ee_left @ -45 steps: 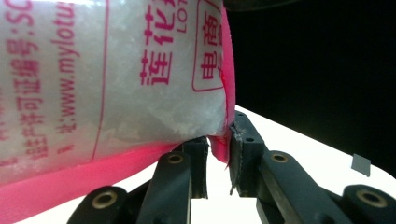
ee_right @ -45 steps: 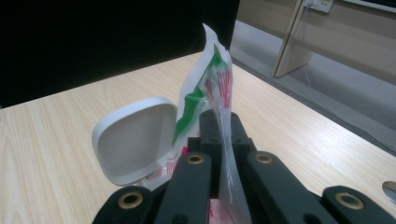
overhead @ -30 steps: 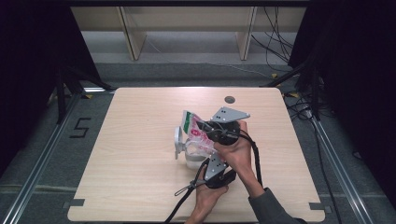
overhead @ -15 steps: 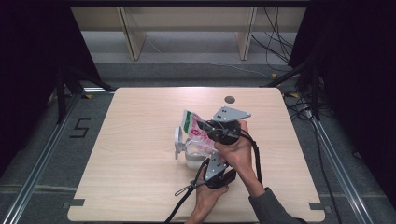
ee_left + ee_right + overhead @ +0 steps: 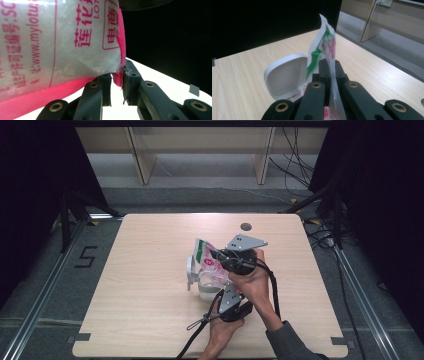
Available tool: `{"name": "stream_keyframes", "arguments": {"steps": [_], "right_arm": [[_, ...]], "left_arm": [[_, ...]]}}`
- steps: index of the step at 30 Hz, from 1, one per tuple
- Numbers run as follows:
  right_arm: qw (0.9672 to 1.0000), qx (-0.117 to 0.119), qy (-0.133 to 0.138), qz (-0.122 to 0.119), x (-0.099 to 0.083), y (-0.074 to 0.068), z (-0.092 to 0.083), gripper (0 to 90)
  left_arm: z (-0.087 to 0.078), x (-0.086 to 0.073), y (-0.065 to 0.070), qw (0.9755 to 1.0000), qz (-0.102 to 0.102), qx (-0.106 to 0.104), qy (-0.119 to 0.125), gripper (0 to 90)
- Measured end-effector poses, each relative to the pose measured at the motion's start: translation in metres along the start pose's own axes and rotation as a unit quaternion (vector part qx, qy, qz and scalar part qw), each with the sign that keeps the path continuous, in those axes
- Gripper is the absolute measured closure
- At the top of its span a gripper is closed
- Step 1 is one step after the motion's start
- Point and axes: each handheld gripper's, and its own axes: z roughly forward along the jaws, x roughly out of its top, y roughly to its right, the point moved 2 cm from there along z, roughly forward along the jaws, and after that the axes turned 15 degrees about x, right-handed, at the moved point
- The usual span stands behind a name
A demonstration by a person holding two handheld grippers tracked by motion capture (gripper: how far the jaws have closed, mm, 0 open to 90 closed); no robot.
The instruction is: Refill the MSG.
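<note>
A plastic bag point(image 5: 206, 259) of white granules, printed pink and green, is held tilted over a clear tub point(image 5: 206, 291) with a white hinged lid point(image 5: 190, 268) standing open. My right gripper point(image 5: 221, 257) is shut on the bag's upper edge; in the right gripper view the bag point(image 5: 325, 42) rises from between the jaws, with the lid point(image 5: 284, 75) behind. My left gripper point(image 5: 221, 292) pinches the bag's lower pink corner; the left gripper view has the bag point(image 5: 62, 42) close up, with its seam caught at the gripper point(image 5: 117, 80).
The wooden table point(image 5: 145, 320) has a round cable hole point(image 5: 245, 226) at the back. Black cables trail from both grippers toward the front edge. Shelf legs and floor cables lie beyond the table's far edge.
</note>
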Motion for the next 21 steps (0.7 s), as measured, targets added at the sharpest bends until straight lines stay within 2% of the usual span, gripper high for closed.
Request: {"name": "stream_keyframes", "arguments": {"steps": [1,4,5,13,16,20,21], "right_arm": [[1.0000,-0.005,-0.002,-0.006,0.0000,0.0012,-0.0002,90.0],[1.0000,0.002,-0.003,0.002,-0.0003,0.0015,-0.0005,90.0],[1.0000,-0.001,-0.004,-0.003,0.0000,0.0022,-0.0010,90.0],[1.0000,-0.002,-0.002,0.007,0.0005,0.0009,0.0008,90.0],[1.0000,0.001,-0.002,0.005,0.0012,0.0013,0.0016,90.0],[1.0000,0.000,-0.003,0.007,0.0018,0.0009,0.0017,89.9],[1.0000,0.000,-0.004,0.007,0.0019,0.0009,0.0018,89.9]], "left_arm": [[-0.0002,0.0001,0.0003,1.0000,-0.001,0.000,-0.001,78.2],[-0.0006,0.0004,0.0001,1.0000,0.001,0.004,-0.002,78.2],[0.0002,0.0000,-0.0002,1.0000,0.001,0.002,0.000,78.2],[-0.0008,0.0009,-0.0008,0.9999,0.000,0.009,-0.005,78.2],[0.0008,0.0012,-0.0020,1.0000,-0.003,0.001,0.002,78.3],[0.0016,0.0020,-0.0015,1.0000,-0.008,0.001,0.005,78.3],[0.0012,0.0020,-0.0021,1.0000,-0.007,0.002,0.000,78.3]]}}
